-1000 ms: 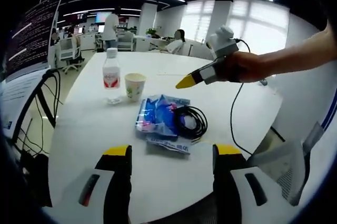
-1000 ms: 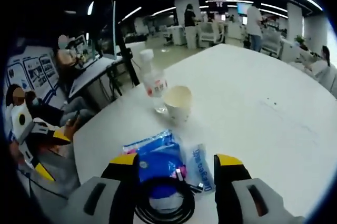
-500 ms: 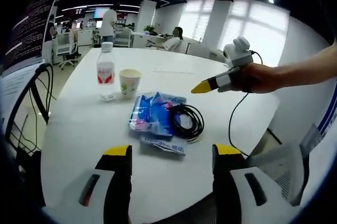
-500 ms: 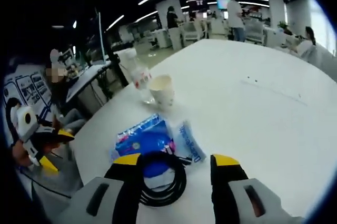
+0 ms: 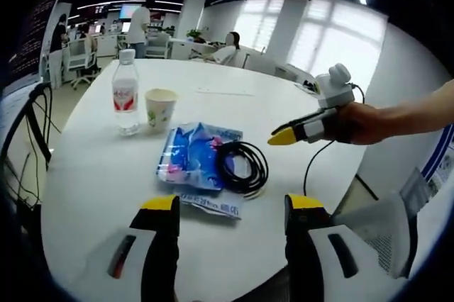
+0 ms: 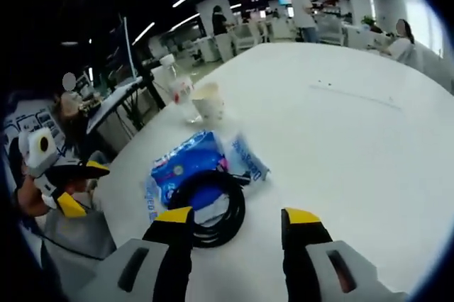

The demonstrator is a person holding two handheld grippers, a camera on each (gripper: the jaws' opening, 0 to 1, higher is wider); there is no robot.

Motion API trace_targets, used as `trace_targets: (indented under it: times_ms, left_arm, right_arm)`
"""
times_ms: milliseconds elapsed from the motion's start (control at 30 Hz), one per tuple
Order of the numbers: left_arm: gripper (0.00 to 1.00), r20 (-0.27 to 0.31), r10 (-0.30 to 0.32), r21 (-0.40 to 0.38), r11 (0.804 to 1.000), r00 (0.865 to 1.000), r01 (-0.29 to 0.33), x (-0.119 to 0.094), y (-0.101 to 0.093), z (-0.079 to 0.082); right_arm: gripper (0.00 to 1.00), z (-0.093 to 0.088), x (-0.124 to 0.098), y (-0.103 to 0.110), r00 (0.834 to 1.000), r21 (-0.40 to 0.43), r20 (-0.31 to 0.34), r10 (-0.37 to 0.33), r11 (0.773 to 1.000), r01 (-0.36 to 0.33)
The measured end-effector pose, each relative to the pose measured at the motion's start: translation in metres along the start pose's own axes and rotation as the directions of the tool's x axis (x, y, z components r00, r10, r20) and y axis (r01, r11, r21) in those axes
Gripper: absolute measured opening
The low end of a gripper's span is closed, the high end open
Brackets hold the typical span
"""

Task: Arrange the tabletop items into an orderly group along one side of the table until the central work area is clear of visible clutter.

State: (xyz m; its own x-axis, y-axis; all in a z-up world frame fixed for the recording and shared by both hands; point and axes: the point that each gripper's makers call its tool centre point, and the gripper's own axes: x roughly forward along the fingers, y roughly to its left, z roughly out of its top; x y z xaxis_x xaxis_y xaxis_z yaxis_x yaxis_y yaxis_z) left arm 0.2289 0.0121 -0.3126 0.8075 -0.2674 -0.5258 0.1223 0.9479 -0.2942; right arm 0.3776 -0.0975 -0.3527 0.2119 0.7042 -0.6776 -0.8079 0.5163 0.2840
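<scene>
In the left gripper view, the left gripper (image 5: 230, 210) hung over the near edge of the white table (image 5: 92, 174) with its jaws wide apart and nothing between them. Ahead of it a blue packet (image 5: 188, 157) lay flat near the middle of the table, a coiled black cable (image 5: 241, 167) resting partly on its right side and a smaller printed sachet (image 5: 213, 206) poking out from under its near edge. Farther back and to the left stood a water bottle (image 5: 125, 100) and a paper cup (image 5: 159, 108), upright and just beside each other. The right gripper (image 5: 284, 137) reached in from the right, above the table and clear of the cable; whether its jaws were apart could not be told from here.

In the right gripper view, the right gripper (image 6: 230, 220) showed its jaws wide and empty, the cable (image 6: 213, 206) lying just ahead of the left jaw, on the blue packet (image 6: 181, 174). The bottle (image 6: 181, 93) and cup (image 6: 208, 101) stood beyond.

Judged from this, the tidying had hardly begun: the packet, cable and sachet sat in the central area, nothing was held, and only the bottle and cup looked at all grouped
</scene>
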Motion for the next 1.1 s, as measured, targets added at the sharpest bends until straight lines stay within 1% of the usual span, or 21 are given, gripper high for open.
trace_targets:
  times_ms: [67, 100, 133, 367, 533, 600, 667, 733, 833, 933, 1067, 1100]
  left_arm:
    - [0.59, -0.004, -0.004, 0.004, 1.0, 1.0, 0.004, 0.004, 0.001, 0.001]
    - [0.59, -0.008, -0.005, 0.01, 1.0, 1.0, 0.005, 0.007, -0.003, 0.001]
    - [0.58, -0.014, -0.003, 0.031, 1.0, 1.0, 0.003, 0.01, -0.004, 0.002]
    - [0.54, -0.027, -0.016, 0.035, 0.999, 0.999, 0.017, 0.028, -0.01, 0.007]
    - [0.53, -0.034, -0.021, 0.021, 1.0, 0.999, 0.021, 0.041, -0.012, 0.009]
    - [0.52, -0.036, -0.021, 0.013, 1.0, 0.999, 0.021, 0.046, -0.016, 0.009]
    - [0.51, -0.042, -0.019, 0.01, 1.0, 0.999, 0.019, 0.053, -0.013, 0.01]
    - [0.5, -0.046, -0.014, 0.008, 1.0, 0.999, 0.015, 0.057, -0.016, 0.009]
    - [0.48, -0.053, 0.004, -0.009, 1.0, 0.999, -0.004, 0.066, -0.013, 0.01]
    - [0.46, -0.063, 0.013, -0.028, 1.0, 0.998, -0.014, 0.075, -0.01, 0.008]
    - [0.45, -0.082, 0.018, -0.029, 0.999, 0.997, -0.021, 0.082, -0.006, 0.005]
    - [0.45, -0.083, 0.018, -0.034, 0.999, 0.996, -0.021, 0.083, -0.01, 0.004]
  right_arm:
    - [0.49, -0.004, -0.002, 0.001, 1.0, 0.013, 0.003, -0.003, 1.0, 0.003]
    - [0.49, -0.005, -0.003, 0.001, 1.0, 0.019, 0.006, -0.003, 1.0, 0.003]
    - [0.49, -0.005, -0.003, -0.001, 1.0, 0.028, 0.009, -0.003, 1.0, 0.003]
    - [0.46, -0.009, -0.005, -0.009, 1.0, 0.077, 0.026, -0.009, 0.997, 0.007]
    - [0.44, -0.014, -0.008, 0.0, 0.999, 0.11, 0.041, -0.011, 0.994, 0.006]
    - [0.43, -0.016, -0.008, -0.002, 0.999, 0.124, 0.042, -0.018, 0.992, 0.013]
    - [0.42, -0.019, -0.005, -0.002, 0.999, 0.145, 0.044, -0.017, 0.989, 0.011]
    - [0.4, -0.02, -0.005, 0.0, 0.999, 0.152, 0.041, -0.018, 0.988, 0.012]
    - [0.39, -0.024, -0.003, 0.005, 0.999, 0.171, 0.039, -0.017, 0.985, 0.01]
    - [0.37, -0.03, 0.004, 0.004, 0.999, 0.196, 0.039, -0.012, 0.981, 0.004]
    - [0.35, -0.028, 0.005, 0.005, 0.999, 0.226, 0.049, -0.017, 0.974, 0.005]
    - [0.35, -0.028, 0.006, 0.006, 0.999, 0.235, 0.05, -0.016, 0.972, 0.003]
